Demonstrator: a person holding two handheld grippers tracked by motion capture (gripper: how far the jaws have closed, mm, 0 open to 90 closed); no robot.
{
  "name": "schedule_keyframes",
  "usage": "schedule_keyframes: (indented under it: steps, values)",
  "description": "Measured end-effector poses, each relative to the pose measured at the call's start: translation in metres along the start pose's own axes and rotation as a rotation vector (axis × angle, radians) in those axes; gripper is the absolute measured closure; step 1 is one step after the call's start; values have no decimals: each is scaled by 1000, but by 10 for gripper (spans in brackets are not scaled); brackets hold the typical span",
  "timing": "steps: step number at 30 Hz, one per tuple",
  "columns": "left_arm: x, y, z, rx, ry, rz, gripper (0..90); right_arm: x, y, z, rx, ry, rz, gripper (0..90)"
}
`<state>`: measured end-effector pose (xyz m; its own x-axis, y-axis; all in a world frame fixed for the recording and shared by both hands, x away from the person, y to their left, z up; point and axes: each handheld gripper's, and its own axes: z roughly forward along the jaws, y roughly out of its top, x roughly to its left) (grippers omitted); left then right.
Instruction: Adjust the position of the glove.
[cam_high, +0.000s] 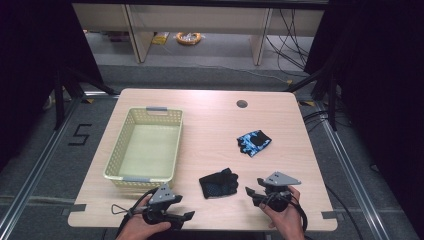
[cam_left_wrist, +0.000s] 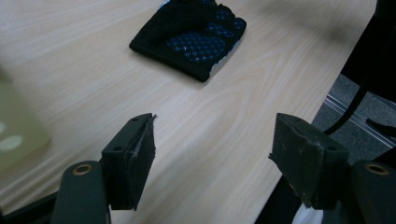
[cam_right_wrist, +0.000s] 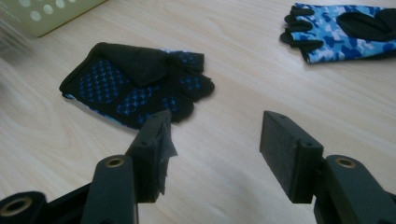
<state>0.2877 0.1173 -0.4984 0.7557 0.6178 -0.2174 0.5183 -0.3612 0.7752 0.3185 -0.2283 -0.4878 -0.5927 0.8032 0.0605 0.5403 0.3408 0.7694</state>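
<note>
both grippers, left and right, hover open and empty at the table's near edge. the black glove lies flat between them. a shallow pinch could slip off its thin fabric.

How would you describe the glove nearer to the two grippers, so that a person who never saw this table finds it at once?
Start from the wooden table and its pale yellow basket on the left. To the right of the basket's near end, close to the table's front edge, lies the black glove, palm side up. Its palm carries small blue grip dots, while the other glove, farther back and to the right, has a bright blue camouflage pattern.
</note>
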Motion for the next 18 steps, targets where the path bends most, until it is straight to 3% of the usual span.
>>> schedule_keyframes:
  steps: [2,3,5,6,7,9,11,12,13,14,17,18]
  values:
    - [-2,4,5,9,-4,2,324,1,4,5,1,3,-6,462]
    - [-1,6,8,7,-6,30,330,1,6,7,1,12,-6,468]
    - [-4,8,12,12,-9,13,359,2,9,9,5,10,-16,473]
    - [-2,11,14,30,-9,54,370,3,12,13,15,7,-18,495]
    - [-6,15,23,28,-11,27,385,3,14,16,21,15,-19,502]
    - [-10,18,32,31,-28,15,414,4,17,21,19,14,-23,520]
    - [-11,21,34,42,-20,35,424,5,19,25,19,12,-21,534]
    - [-11,24,37,41,-4,78,427,4,21,27,31,15,-32,542]
    - [-11,26,38,47,3,89,430,4,22,30,19,24,-31,547]
    - [-11,27,41,29,12,55,435,4,23,32,23,26,-30,552]
    - [-8,31,43,33,26,82,461,6,26,39,34,30,-38,566]
    - [-9,31,45,39,31,70,472,6,27,41,38,31,-56,573]
